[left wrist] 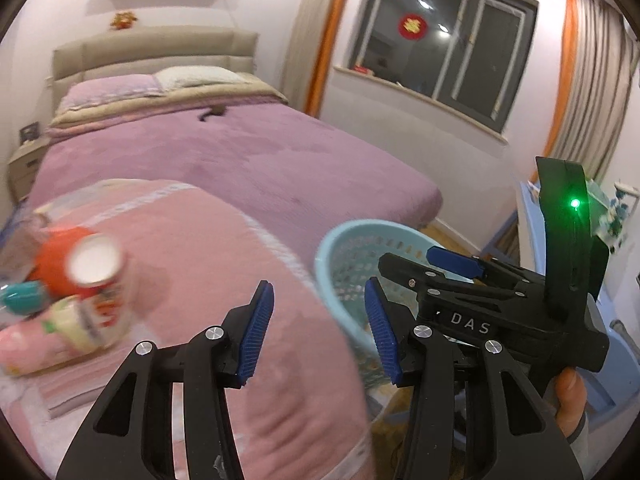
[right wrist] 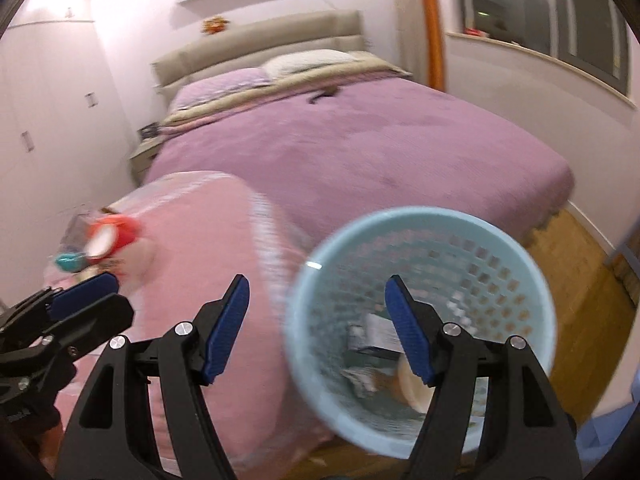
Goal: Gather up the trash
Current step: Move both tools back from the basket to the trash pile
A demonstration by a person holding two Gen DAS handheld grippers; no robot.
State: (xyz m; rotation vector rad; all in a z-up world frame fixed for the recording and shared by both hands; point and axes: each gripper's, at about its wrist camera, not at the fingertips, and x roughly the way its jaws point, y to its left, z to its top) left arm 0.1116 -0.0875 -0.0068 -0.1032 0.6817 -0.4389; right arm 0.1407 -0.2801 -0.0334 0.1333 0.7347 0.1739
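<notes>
The trash [left wrist: 60, 292] sits in a heap on the pink blanket [left wrist: 208, 280] at the foot of the bed [left wrist: 248, 160], off to your left: a red-and-white can [left wrist: 94, 268] lying on its side, a teal cap [left wrist: 22, 298] and some soft wrappers (too blurred to tell apart). The light blue basket [right wrist: 420, 220] stands on the wooden floor [right wrist: 580, 264] just beside the bed's edge, with a few scraps already in its bottom. Your left gripper [left wrist: 320, 332] is spread wide and holds nothing, hovering between heap and basket. Your right gripper [right wrist: 320, 328] is spread too, empty, above the basket's near rim.
</notes>
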